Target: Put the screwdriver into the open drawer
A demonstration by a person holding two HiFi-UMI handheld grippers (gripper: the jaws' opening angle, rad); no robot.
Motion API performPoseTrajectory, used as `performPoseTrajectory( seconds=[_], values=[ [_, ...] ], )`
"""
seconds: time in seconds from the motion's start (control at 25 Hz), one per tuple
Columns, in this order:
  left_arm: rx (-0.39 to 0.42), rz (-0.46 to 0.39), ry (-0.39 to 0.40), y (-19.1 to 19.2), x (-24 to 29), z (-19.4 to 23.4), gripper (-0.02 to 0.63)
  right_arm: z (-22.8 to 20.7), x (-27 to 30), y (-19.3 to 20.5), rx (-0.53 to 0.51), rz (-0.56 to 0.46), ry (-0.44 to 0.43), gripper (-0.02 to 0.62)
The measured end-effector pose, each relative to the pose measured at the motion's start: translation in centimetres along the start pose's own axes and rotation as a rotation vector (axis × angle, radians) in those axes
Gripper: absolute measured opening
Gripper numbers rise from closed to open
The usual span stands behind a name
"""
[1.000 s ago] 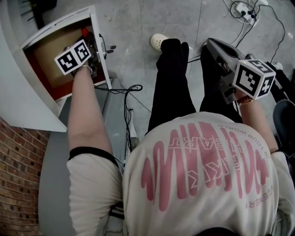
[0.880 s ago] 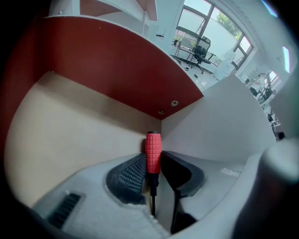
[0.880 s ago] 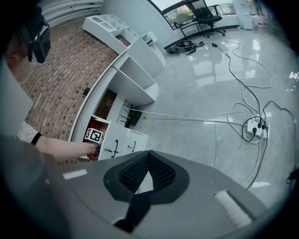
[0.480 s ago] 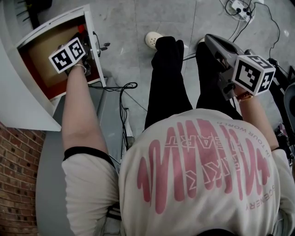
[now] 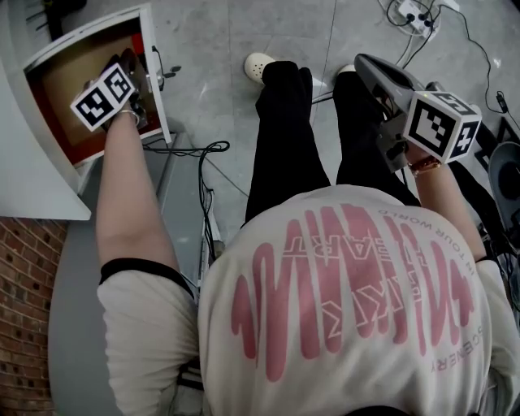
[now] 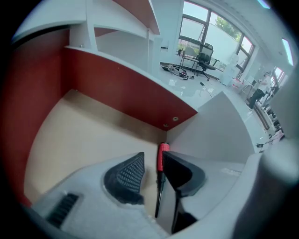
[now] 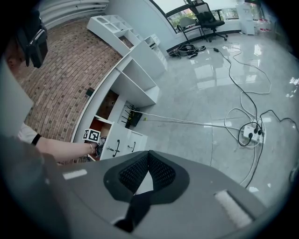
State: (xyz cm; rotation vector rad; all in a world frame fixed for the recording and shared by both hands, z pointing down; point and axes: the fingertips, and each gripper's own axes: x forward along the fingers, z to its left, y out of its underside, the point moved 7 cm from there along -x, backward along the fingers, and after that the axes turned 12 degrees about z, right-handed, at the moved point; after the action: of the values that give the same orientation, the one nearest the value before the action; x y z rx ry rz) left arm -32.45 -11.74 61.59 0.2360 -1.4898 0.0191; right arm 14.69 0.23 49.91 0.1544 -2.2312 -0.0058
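A screwdriver (image 6: 161, 158) with a red handle and dark shaft lies on the beige floor of the open drawer (image 6: 79, 135), along its white right wall near the back corner. My left gripper (image 6: 152, 170) hangs just above it, pointing steeply down. Its jaws are opening, and the screwdriver shows in the gap with the pads off it. In the head view the left marker cube (image 5: 103, 96) sits over the drawer (image 5: 57, 81) at the upper left. My right gripper (image 7: 148, 156) is shut on nothing, held over the floor at the right (image 5: 366, 65).
The drawer's white front panel (image 5: 154, 73) carries a dark handle. Cables (image 5: 203, 154) trail across the grey floor, with a power strip (image 5: 418, 12) at the top right. The person's black trouser legs (image 5: 284, 138) and a white shoe (image 5: 260, 65) fill the middle. A brick wall (image 5: 24, 309) stands at the lower left.
The left gripper has lifted a little above the drawer. The whole head view has drifted up and left. The right gripper has stayed where it was.
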Motion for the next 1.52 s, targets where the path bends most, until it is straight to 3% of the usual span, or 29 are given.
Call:
performPoseTrajectory(
  seconds=[0.2, 0.4, 0.6, 0.76, 0.92, 1.0, 1.16, 1.52],
  values=[
    [-0.028, -0.107, -0.056, -0.4, -4.1, -0.2, 0.02, 0.7, -1.9, 0.0, -0.032, -0.011, -0.018, 0.011],
    [0.003, -0.211, -0.08, -0.5, -9.7, -2.4, 0.003, 2.5, -5.1, -0.2, -0.109, -0.023, -0.04, 0.011],
    [-0.056, -0.365, -0.11, 1.0, -16.5, -5.0, 0.003, 4.1, -9.1, -1.2, -0.204, -0.052, -0.058, 0.011],
    [-0.115, -0.483, -0.088, 3.9, -20.9, -8.1, 0.003, 6.2, -12.0, -2.4, -0.285, -0.083, -0.094, 0.011],
    [-0.224, -0.594, -0.068, 7.3, -24.2, -10.8, 0.003, 9.8, -14.0, -4.0, -0.442, -0.124, -0.13, 0.011],
    [-0.297, -0.672, -0.031, 8.6, -26.1, -12.8, 0.003, 11.3, -15.4, -4.6, -0.516, -0.159, -0.145, 0.011],
    [-0.391, -0.758, 0.048, 11.1, -30.4, -18.4, 0.002, 14.0, -18.9, -4.3, -0.562, -0.238, -0.208, 0.012],
    [-0.358, -1.04, 0.075, 10.2, -42.7, -24.6, 0.002, 22.4, -23.8, -6.7, -0.794, -0.327, -0.387, 0.012]
  ],
)
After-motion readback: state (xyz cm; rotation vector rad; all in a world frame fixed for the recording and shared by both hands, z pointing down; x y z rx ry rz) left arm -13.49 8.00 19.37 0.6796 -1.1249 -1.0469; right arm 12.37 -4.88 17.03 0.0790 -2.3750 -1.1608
